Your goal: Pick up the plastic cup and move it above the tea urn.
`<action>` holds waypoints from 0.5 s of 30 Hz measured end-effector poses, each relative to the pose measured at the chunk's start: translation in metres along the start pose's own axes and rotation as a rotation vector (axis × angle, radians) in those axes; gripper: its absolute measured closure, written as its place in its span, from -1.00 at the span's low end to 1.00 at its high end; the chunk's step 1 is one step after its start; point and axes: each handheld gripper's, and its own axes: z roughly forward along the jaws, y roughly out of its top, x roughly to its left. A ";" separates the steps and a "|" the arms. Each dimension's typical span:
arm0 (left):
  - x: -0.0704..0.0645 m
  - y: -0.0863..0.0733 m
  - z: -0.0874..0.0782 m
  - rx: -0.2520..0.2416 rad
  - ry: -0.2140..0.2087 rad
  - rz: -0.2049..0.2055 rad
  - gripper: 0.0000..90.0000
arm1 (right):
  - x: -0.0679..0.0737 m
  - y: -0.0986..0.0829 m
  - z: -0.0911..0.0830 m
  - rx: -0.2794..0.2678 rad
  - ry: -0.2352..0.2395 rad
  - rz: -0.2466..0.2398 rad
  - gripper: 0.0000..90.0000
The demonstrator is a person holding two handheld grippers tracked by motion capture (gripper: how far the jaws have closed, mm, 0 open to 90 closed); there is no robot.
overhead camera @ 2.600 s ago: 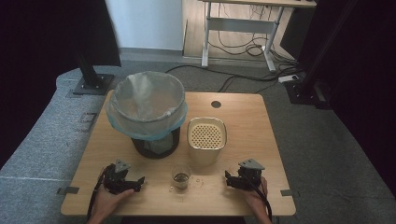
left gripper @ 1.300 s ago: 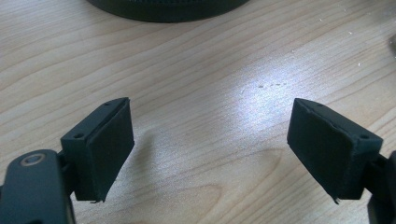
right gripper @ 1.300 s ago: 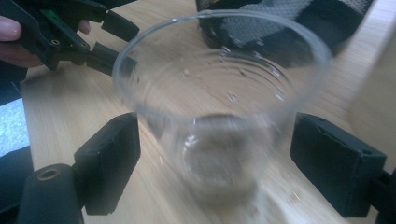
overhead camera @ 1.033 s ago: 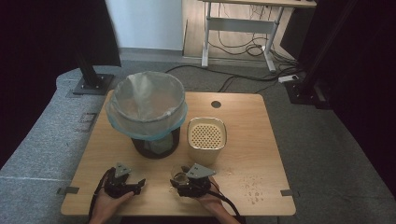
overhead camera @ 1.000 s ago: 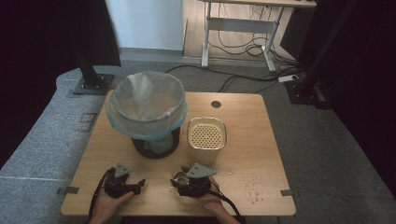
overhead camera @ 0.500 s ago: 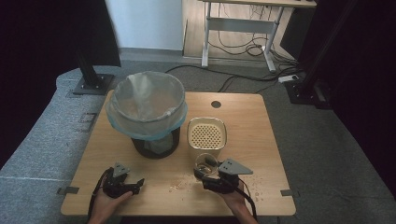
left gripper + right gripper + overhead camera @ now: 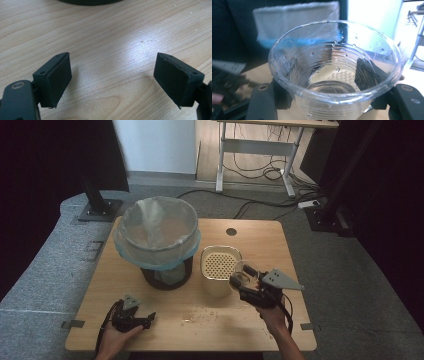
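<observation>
Clear plastic cup clamped in the right gripper, held just off the right edge of the perforated container.

Right gripper [image 7: 246, 282]: jaws closed against opposite sides of the clear plastic cup [image 7: 334, 72], which sits between them with its rim toward the camera; droplets cling to the inner wall and a little liquid lies at the bottom. In the high view the cup [image 7: 243, 276] is lifted above the wooden table [image 7: 280, 250], just beside the cream perforated container [image 7: 220, 265]. Left gripper [image 7: 145, 319]: jaws spread wide apart, nothing between them, resting low over bare wood at the front left, well apart from the cup. Lined bin [image 7: 157, 237] stands behind it. Small scattered specks [image 7: 202, 316] lie on the table between the two grippers.
</observation>
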 end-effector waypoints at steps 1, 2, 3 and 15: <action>0.000 0.000 0.000 0.002 0.000 0.000 -0.68 | -0.004 0.006 0.001 -0.003 -0.007 0.003 -0.21; 0.000 0.000 0.000 0.002 0.000 0.000 -0.68 | -0.004 0.006 0.001 -0.003 -0.007 0.003 -0.21; 0.000 0.000 0.001 0.005 0.000 0.000 -0.68 | -0.008 0.011 0.003 -0.005 -0.016 0.001 -0.21; 0.001 0.000 0.002 0.007 0.002 -0.003 -0.68 | -0.043 0.045 0.058 0.026 -0.082 -0.032 -0.21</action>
